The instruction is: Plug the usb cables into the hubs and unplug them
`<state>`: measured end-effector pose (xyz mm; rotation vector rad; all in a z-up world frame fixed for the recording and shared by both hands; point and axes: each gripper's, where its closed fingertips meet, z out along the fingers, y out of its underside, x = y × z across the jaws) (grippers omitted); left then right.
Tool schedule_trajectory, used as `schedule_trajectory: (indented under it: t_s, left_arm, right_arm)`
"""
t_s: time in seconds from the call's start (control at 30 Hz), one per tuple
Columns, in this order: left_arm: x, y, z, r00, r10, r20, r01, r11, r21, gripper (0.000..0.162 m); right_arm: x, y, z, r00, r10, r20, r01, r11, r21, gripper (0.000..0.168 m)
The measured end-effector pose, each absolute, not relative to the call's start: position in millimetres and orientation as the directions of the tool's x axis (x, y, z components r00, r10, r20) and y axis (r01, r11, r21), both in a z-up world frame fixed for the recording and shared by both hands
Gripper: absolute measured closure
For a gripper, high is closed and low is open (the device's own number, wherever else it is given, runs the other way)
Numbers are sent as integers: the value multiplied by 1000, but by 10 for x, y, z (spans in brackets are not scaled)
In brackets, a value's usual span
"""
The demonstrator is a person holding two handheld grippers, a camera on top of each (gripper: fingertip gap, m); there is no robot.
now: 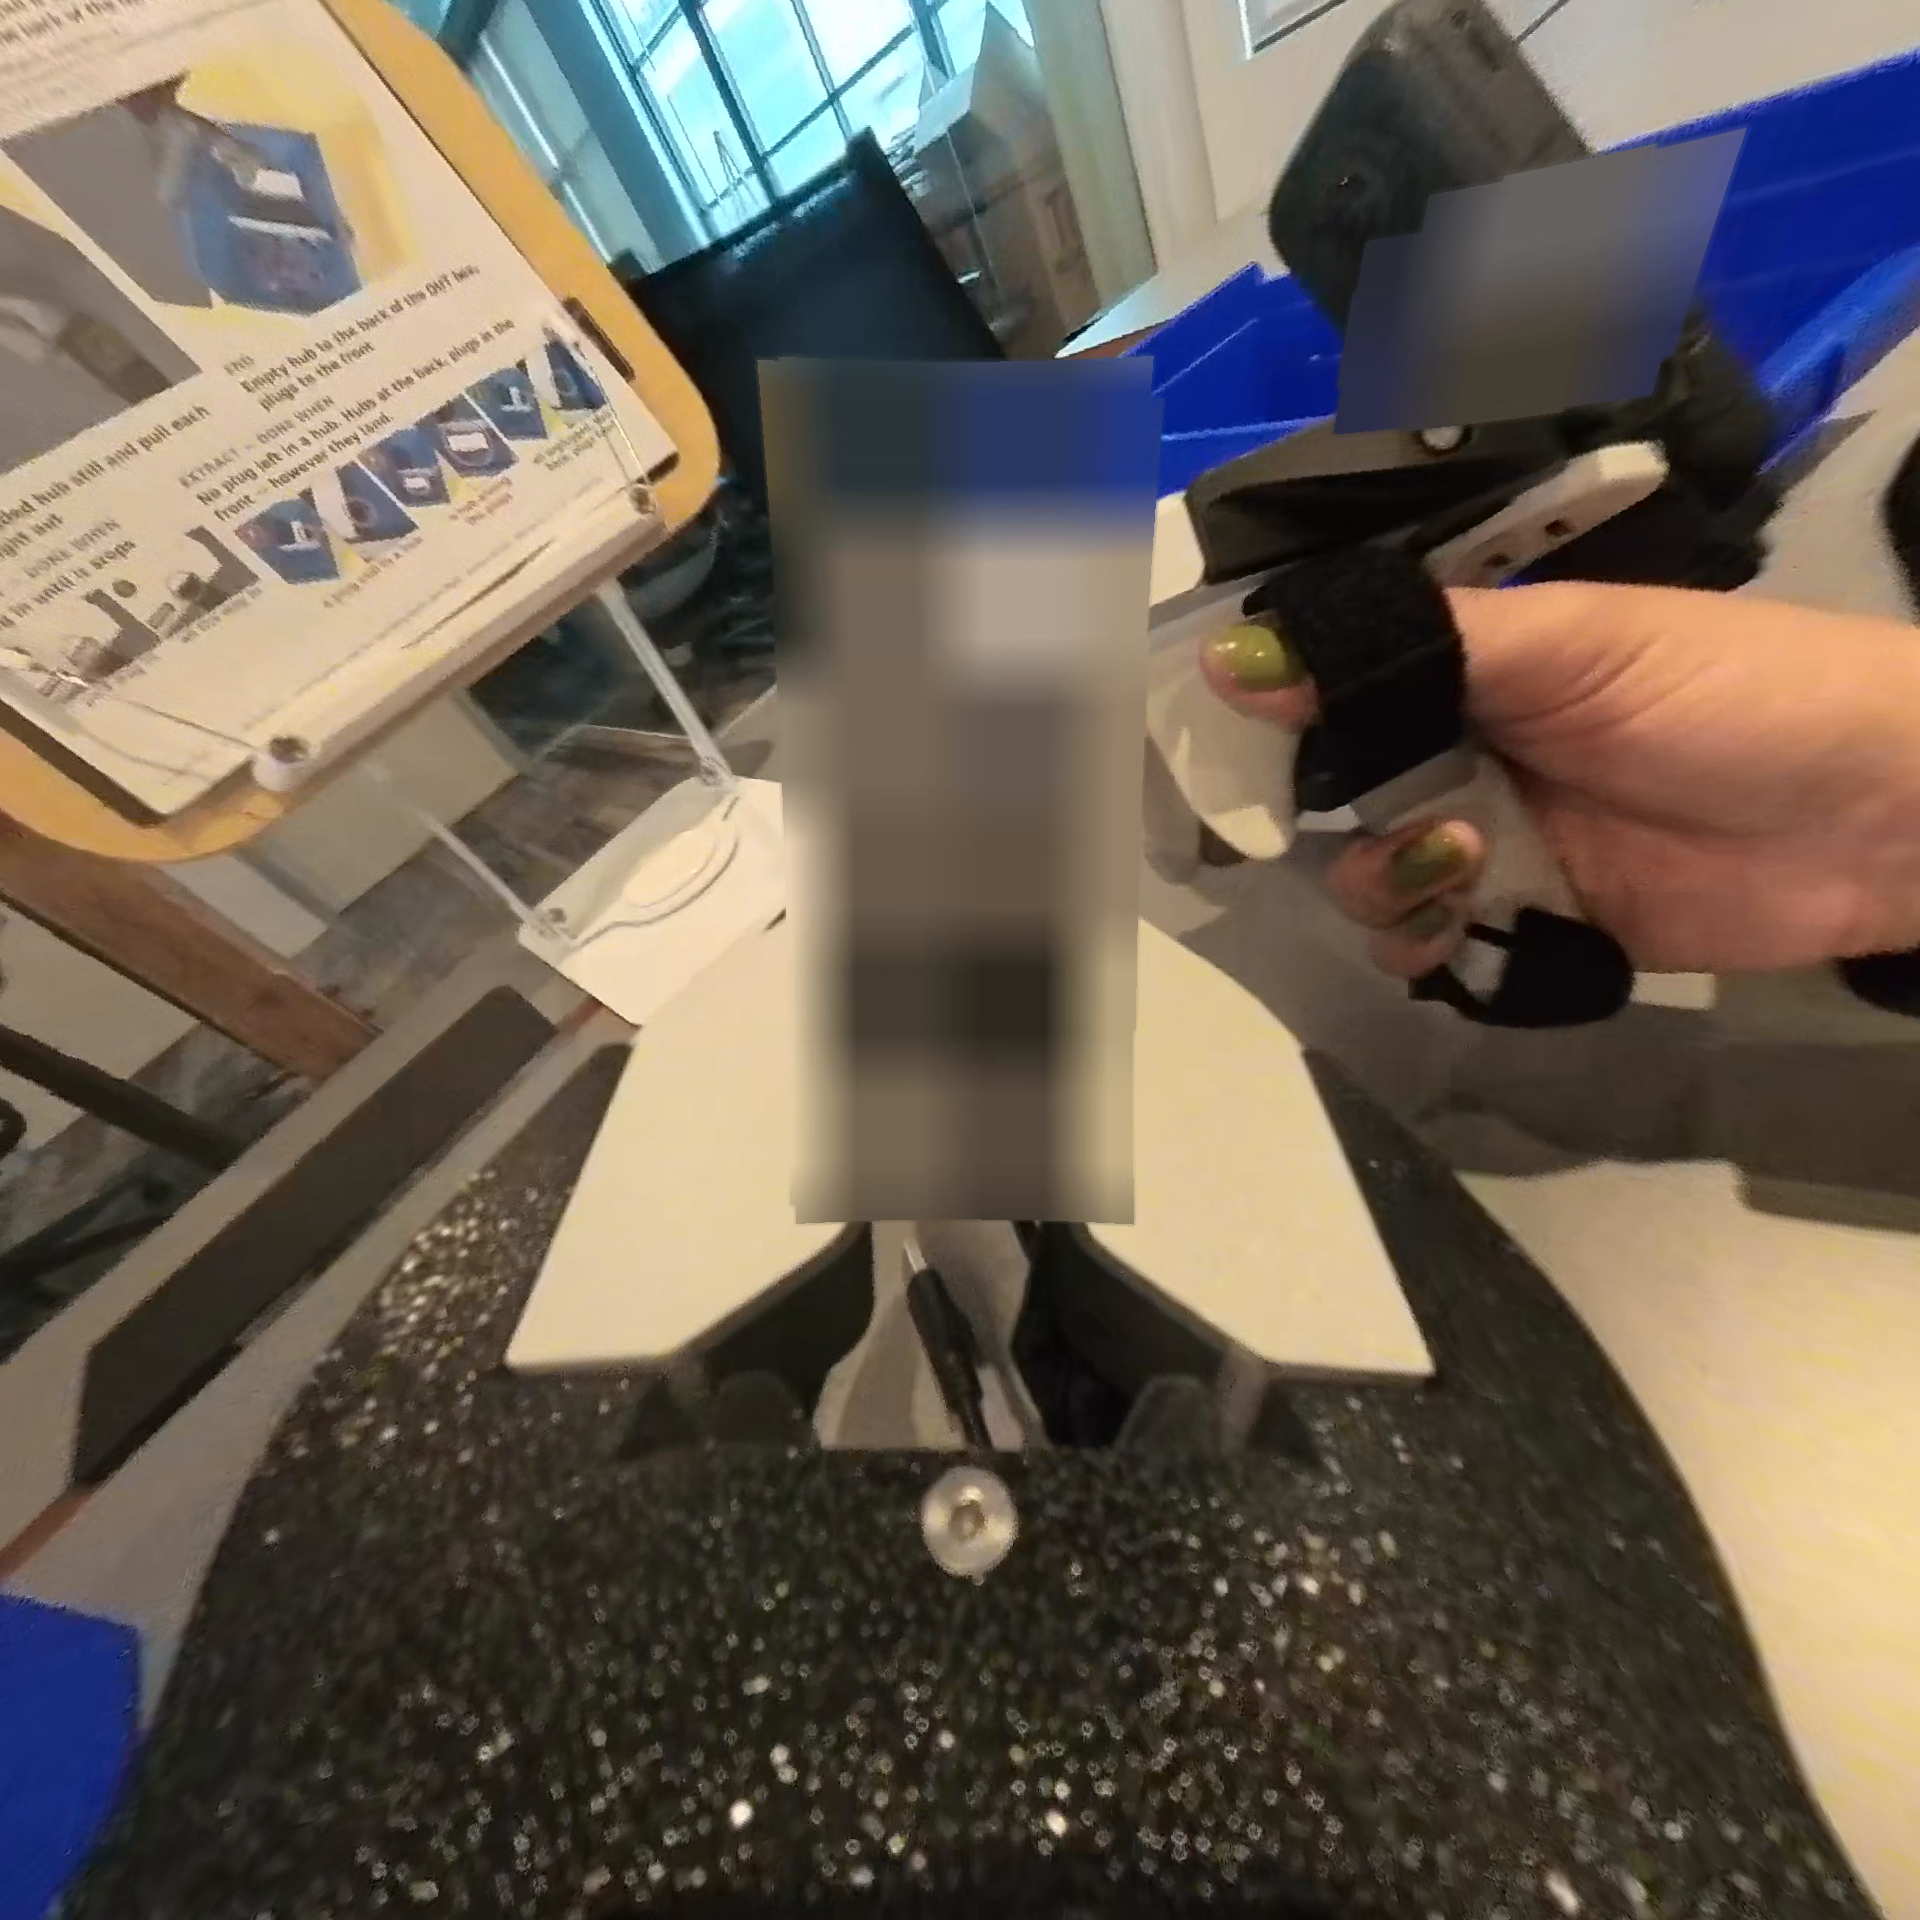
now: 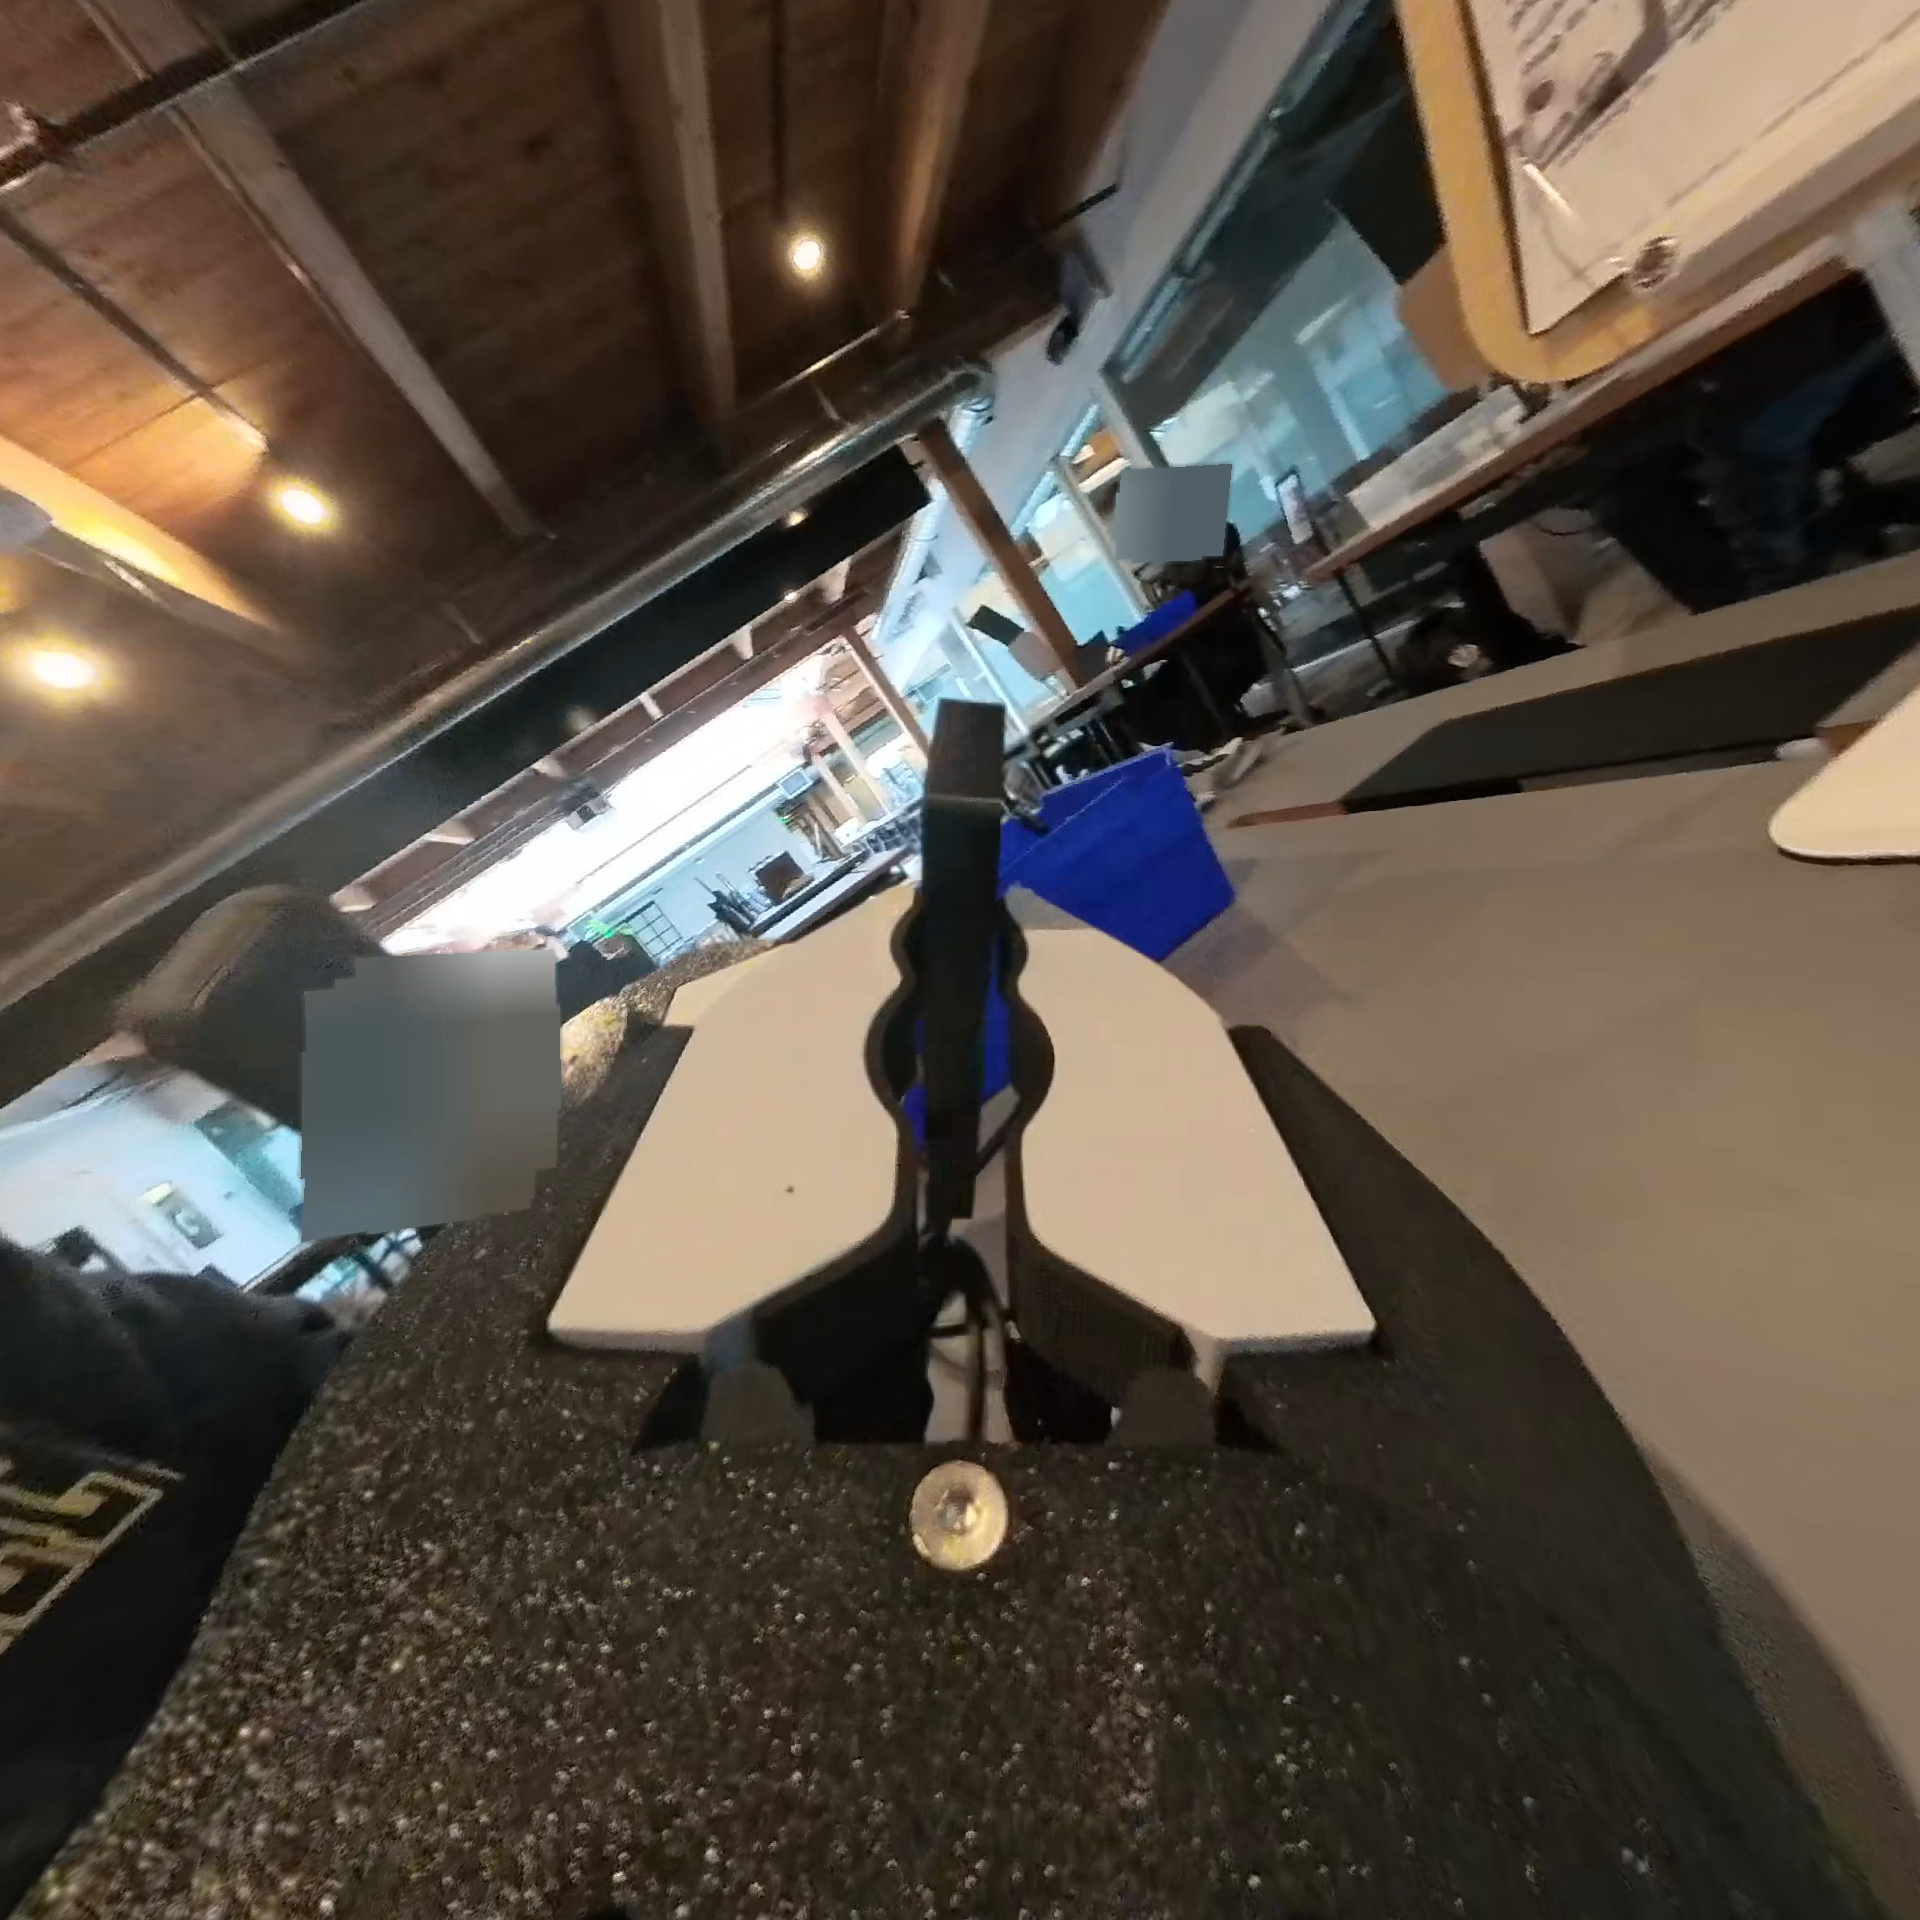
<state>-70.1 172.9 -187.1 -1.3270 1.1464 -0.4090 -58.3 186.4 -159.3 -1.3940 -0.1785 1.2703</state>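
Speckled black right gripper [image 2: 951,997], pale fingers [image 2: 769,1132] clamped on one slim black plug [image 2: 961,894]; left gripper's [image 1: 961,1195] grip is masked, so I cannot tell.

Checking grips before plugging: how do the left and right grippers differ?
The right gripper clamps a slim black plug that juts past its tips; on the left gripper a blur hides the tips, and only a black cable end shows. The right tilts toward the ceiling; the left faces the table. Both have white fingers.

Tilted wood-framed printed instruction board [image 1: 312,436] on clear acrylic stand [image 1: 623,831]; blue plastic bin [image 2: 1117,868] on grey tabletop [image 2: 1558,1039].
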Motion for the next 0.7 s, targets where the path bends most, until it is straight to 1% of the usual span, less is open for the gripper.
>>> schedule_trajectory:
  t_s: [0.03,0.1,0.13,0.2,0.27,0.37,0.43,0.53,0.6,0.7]
  left_arm:
    - [-738,1709,-1877,430,-817,-385,-346,245,-906,116]
    - [-819,1672,-1900,402,-869,-288,-319,162,-934,105]
    - [-850,1641,-1904,377,-898,-227,-293,117,-949,105]
    - [-886,1553,-1883,305,-946,-107,-228,36,-973,109]
    - [-902,1447,-1803,227,-973,-32,-156,-4,-988,122]
    - [-904,1284,-1729,132,-990,-42,-122,26,-992,143]
    - [-896,1252,-1749,124,-990,-65,-134,49,-990,144]
    - [-888,1225,-1694,124,-991,-52,-65,45,-997,147]
    - [-886,1233,-1629,144,-989,-27,7,28,-1000,151]
    - [-917,1257,-1554,189,-981,-49,92,67,-994,151]
  right_arm:
    - [-598,1845,-1579,396,743,-539,-533,-292,-794,157]
    - [-642,1771,-1518,376,793,-479,-505,-258,-824,157]
    - [-670,1711,-1469,347,825,-446,-496,-242,-834,157]
    - [-731,1563,-1370,263,887,-379,-487,-217,-846,157]
    - [-787,1430,-1317,183,927,-328,-474,-209,-856,157]
    - [-834,1316,-1301,133,955,-265,-457,-178,-872,157]
    - [-833,1279,-1308,128,964,-232,-451,-151,-880,157]
    - [-814,1268,-1271,135,966,-220,-474,-132,-870,155]
    - [-803,1286,-1227,160,961,-224,-508,-114,-854,145]
    - [-803,1268,-1165,181,963,-201,-548,-72,-834,131]
